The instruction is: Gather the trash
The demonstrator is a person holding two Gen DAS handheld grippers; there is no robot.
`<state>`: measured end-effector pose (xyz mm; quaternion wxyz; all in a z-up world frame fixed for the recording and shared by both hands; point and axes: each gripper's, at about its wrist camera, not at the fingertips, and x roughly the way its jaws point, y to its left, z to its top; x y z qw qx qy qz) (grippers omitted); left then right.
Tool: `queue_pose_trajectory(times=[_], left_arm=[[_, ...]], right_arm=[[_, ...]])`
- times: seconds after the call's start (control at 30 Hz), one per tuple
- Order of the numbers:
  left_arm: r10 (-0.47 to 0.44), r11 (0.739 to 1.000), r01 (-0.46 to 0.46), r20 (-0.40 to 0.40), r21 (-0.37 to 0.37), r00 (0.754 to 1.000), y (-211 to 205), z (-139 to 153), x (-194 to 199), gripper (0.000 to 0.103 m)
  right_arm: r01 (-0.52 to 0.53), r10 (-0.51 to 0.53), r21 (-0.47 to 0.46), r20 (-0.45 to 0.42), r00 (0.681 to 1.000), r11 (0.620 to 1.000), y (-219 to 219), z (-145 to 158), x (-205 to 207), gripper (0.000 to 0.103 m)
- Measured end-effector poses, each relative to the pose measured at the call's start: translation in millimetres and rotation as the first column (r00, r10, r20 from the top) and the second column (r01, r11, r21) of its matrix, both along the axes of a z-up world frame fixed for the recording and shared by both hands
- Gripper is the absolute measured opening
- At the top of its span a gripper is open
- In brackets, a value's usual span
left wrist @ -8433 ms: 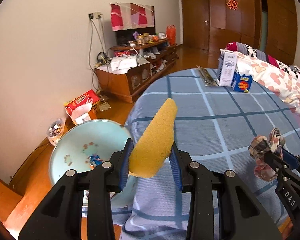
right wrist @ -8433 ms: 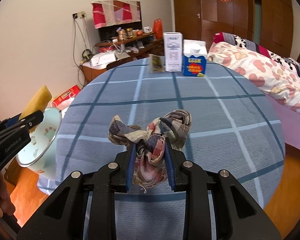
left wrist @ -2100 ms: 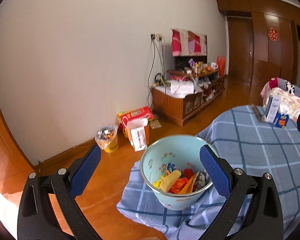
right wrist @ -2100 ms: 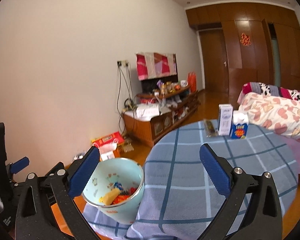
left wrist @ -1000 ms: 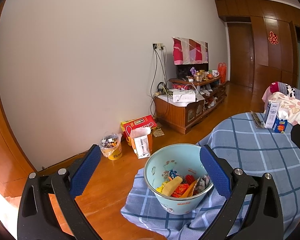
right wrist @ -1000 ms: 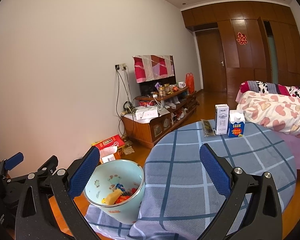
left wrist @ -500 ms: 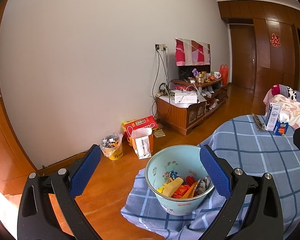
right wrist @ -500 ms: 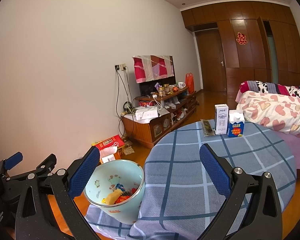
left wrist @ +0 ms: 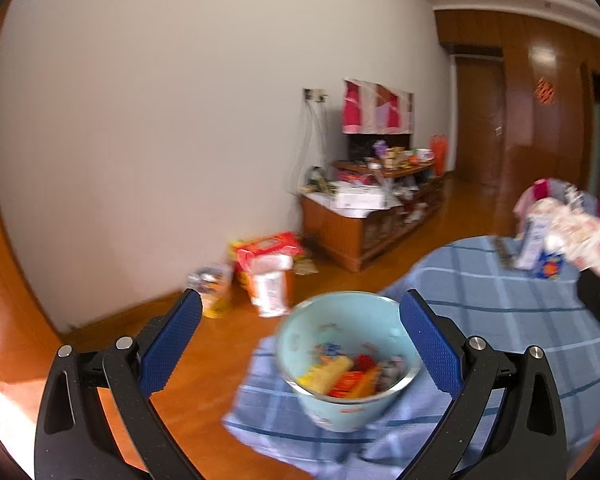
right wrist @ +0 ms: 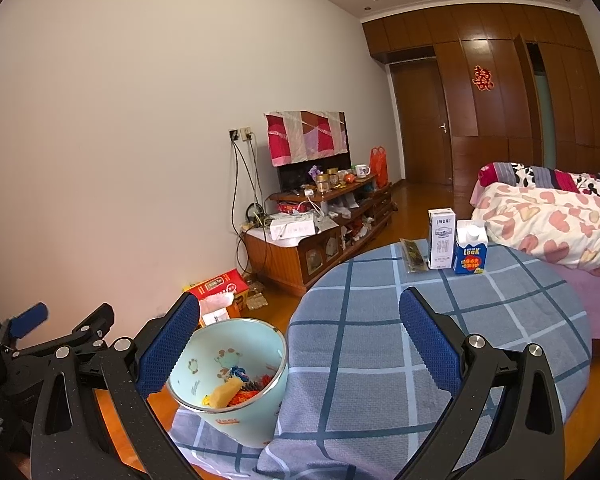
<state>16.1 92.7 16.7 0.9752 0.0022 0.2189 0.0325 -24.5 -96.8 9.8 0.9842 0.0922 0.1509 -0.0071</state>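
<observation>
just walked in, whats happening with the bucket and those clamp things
A person is collecting trash with a handheld gripper in each hand. Both the left gripper and the right gripper are empty, jaws wide open. The light blue bin beside the checked table already holds wrappers and a yellow sponge. Two cartons and a flat packet remain on the table's far side.

One readable word and one sign

The small blue and white carton [right wrist: 471,251] on the blue checked desk [right wrist: 380,320] reads "Look"; a red double-happiness character [right wrist: 484,78] hangs on the brown wooden wardrobe door [right wrist: 496,92]; other print is too small.
</observation>
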Motion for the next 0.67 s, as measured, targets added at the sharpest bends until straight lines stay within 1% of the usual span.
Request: queue_pose_trajectory(times=[0.03,0.13,0.2,0.33,0.47,0.67], left_arm=[[-0.013,1.000,0.013,-0.004,-0.011,1.000,0.5,-0.6,0.1,0.097],[-0.004,1.000,0.004,-0.007,0.026,1.000,-4.7,-4.1,2.7,0.097],[0.006,0.999,-0.005,-0.017,0.035,1.000,-6.0,-5.5,4.4,0.097],[0.031,0.997,-0.031,-0.008,0.074,0.999,-9.3,-5.6,4.7,0.097],[0.048,0.998,-0.047,-0.026,0.048,0.998,-6.8,-6.6,8.4,0.097],[0.041,0.997,-0.039,-0.040,0.064,0.998,-12.5,-13.3,16.2,0.097]], right_arm=[[0.001,-0.001,0.002,-0.002,1.000,1.000,-0.4,-0.2,0.1,0.098],[0.007,-0.007,0.009,-0.010,1.000,1.000,-1.6,-0.3,1.1,0.098],[0.010,-0.010,0.017,-0.012,1.000,1.000,-3.0,-0.4,1.1,0.098],[0.018,-0.018,0.017,-0.015,1.000,1.000,-4.1,-1.1,1.6,0.098],[0.030,-0.030,0.015,-0.030,0.999,0.999,-5.2,-3.3,4.3,0.098],[0.077,-0.076,0.019,-0.061,0.995,0.997,-19.6,-10.8,12.2,0.098]])
